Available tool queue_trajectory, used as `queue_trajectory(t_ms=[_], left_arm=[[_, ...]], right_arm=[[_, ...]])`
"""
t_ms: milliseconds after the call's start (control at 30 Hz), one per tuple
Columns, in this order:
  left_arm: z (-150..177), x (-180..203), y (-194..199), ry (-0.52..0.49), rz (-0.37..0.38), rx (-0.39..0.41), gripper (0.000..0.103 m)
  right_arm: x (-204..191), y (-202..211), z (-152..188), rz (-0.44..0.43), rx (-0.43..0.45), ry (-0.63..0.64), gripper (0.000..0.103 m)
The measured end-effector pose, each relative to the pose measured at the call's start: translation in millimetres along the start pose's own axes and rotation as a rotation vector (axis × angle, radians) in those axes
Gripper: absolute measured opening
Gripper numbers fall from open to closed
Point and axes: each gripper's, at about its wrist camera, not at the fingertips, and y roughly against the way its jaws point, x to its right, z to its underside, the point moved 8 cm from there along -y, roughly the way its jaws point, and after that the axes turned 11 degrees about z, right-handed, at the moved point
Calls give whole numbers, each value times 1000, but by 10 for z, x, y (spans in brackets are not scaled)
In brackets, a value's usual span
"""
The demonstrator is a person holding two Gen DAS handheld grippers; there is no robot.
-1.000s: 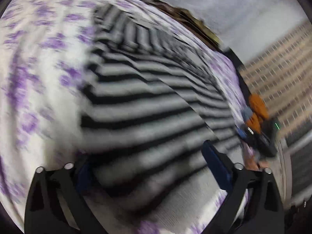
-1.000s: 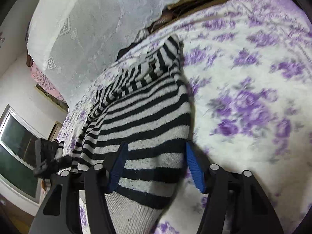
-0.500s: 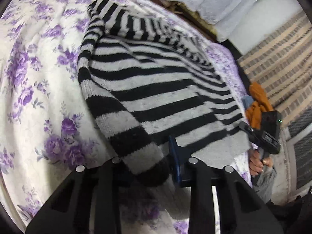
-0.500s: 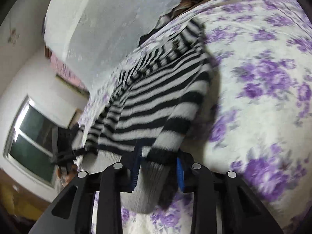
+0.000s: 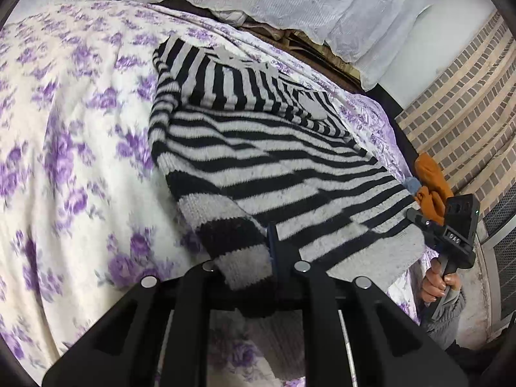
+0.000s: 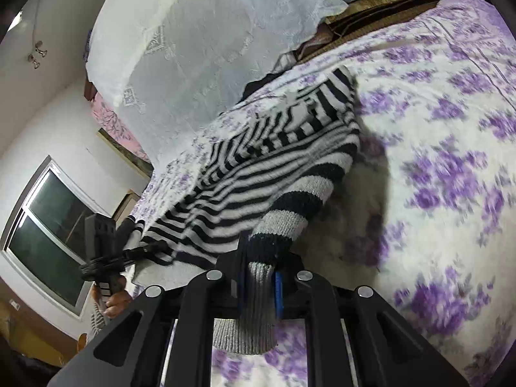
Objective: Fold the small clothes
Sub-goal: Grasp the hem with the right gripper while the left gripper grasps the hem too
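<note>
1. Two grippers are clamped on one striped sweater (image 5: 274, 167), which is spread on a floral bedspread (image 5: 64, 161) with its hem at the near edge.
2. Held by the left gripper (image 5: 254, 267) is the hem corner at the left; its jaws are nearly together, with the knit pinched between them. Only one blue pad is seen, the other being covered by the fabric.
3. Held by the right gripper (image 6: 261, 287) is the hem corner at the right; its jaws have just been closing and now press the ribbed hem from both sides, the blue pads (image 6: 279, 293) showing at its edges.
4. Both held corners are raised off the bedspread, and a shadow is cast under each.
5. Below each gripper the hem hangs down and is partly hidden behind the black frame.
6. The far part of the sweater, with the sleeves folded across it, lies flat; the neckline cannot be made out clearly.
7. In the left view the right gripper's body is seen at the far right, gripped by a hand (image 5: 438, 285) whose sleeve is cut off by the lens edge. An orange cloth (image 5: 430, 187) beyond it is partly hidden.
8. In the right view the left gripper's body is seen at the left before a window (image 6: 48, 235), with its hand (image 6: 116, 303) partly hidden.
9. Much of the floral print is blurred.
</note>
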Motion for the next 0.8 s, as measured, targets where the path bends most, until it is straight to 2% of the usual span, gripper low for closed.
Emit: queue_trajectory(t_ms=[300, 567, 800], left_arm=[[-357, 155, 80, -54, -14, 59, 12], [-756, 213, 161, -51, 4, 122, 12], [-1084, 234, 109, -59, -3, 140, 12]], right_arm=[[-277, 12, -396, -6, 36, 55, 14], [-268, -55, -791, -27, 54, 25, 14], [-281, -207, -1103, -31, 64, 20, 14]])
